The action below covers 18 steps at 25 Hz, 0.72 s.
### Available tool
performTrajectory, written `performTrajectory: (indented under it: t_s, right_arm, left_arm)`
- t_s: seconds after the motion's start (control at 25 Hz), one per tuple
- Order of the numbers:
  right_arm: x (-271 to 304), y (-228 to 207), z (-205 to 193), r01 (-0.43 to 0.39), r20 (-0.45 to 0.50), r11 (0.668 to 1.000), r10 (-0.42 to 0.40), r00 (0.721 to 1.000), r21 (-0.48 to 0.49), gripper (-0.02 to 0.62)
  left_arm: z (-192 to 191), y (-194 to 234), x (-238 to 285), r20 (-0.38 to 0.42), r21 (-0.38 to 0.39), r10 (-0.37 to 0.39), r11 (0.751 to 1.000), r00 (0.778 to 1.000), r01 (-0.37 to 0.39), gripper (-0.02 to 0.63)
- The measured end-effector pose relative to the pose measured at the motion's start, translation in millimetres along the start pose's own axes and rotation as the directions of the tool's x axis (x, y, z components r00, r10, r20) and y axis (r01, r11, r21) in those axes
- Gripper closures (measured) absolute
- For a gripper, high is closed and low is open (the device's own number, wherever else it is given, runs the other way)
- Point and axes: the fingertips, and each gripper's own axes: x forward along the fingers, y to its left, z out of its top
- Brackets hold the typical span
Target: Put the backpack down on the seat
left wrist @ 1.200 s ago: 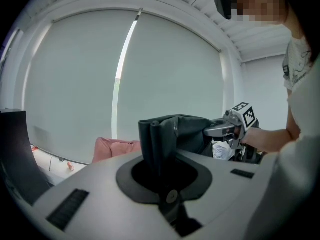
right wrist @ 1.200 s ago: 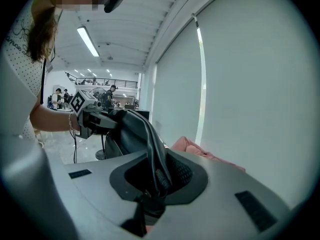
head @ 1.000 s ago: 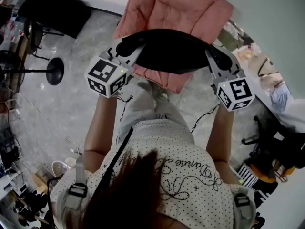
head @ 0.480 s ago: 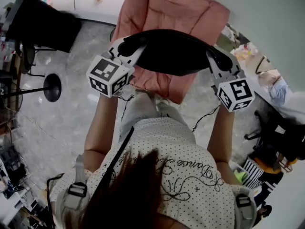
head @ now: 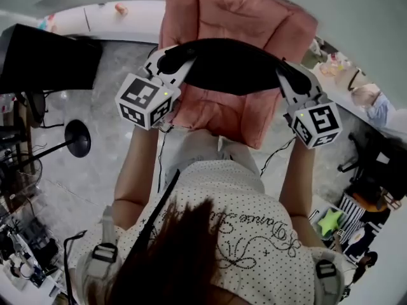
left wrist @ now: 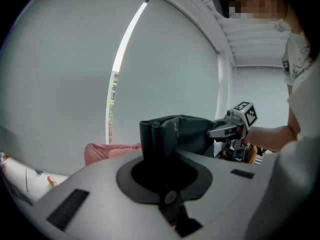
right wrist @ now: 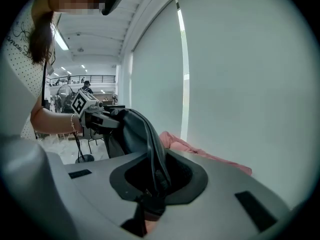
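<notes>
In the head view the black backpack (head: 235, 65) hangs stretched between my two grippers, above the pink cushioned seat (head: 235, 14). My left gripper (head: 168, 60) is shut on the backpack's left end and my right gripper (head: 287, 75) is shut on its right end. In the left gripper view, dark backpack fabric (left wrist: 172, 134) rises from the jaws, with the right gripper (left wrist: 226, 130) beyond it and the pink seat (left wrist: 107, 151) low behind. In the right gripper view a fold of the backpack (right wrist: 142, 136) is pinched in the jaws; the seat (right wrist: 200, 151) lies ahead.
A black desk top (head: 44, 59) stands at the left, with a round black stand base (head: 77, 138) on the grey floor near it. A white table (head: 114, 11) is at the back left. Cluttered chairs and bags (head: 365, 189) fill the right side. A pale blind wall is behind the seat.
Both grippers have carried the backpack forward, and more of the pink seat now lies under and around it. The grips on the backpack are unchanged.
</notes>
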Motion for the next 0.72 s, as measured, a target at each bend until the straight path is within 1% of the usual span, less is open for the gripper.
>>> performTrajectory:
  t_s: [0.12, 0.24, 0.4, 0.56, 0.72]
  right_arm:
    - [20, 1, 0, 0.017, -0.019, 1.0, -0.017, 1.0, 0.012, 0.538]
    - [35, 0, -2, 0.022, -0.04, 1.0, -0.021, 0.999, 0.018, 0.538]
    - [39, 3, -16, 0.028, -0.071, 0.999, -0.025, 0.997, 0.043, 0.538]
    - [39, 4, -29, 0.013, -0.077, 0.998, -0.009, 0.997, 0.055, 0.538]
    - [36, -2, -35, -0.005, -0.082, 0.998, 0.01, 0.997, 0.063, 0.538]
  left_arm:
    - [-6, 22, 5, -0.009, -0.016, -0.026, 1.0, 1.0, 0.026, 0.571]
    - [-13, 36, 10, -0.018, -0.032, -0.036, 0.999, 0.999, 0.035, 0.571]
    - [-29, 37, 13, -0.044, -0.057, -0.054, 0.997, 0.998, 0.051, 0.571]
    - [-40, 33, 16, -0.061, -0.067, -0.045, 0.997, 0.997, 0.041, 0.571]
    - [-41, 26, 20, -0.076, -0.068, -0.031, 0.997, 0.997, 0.026, 0.571]
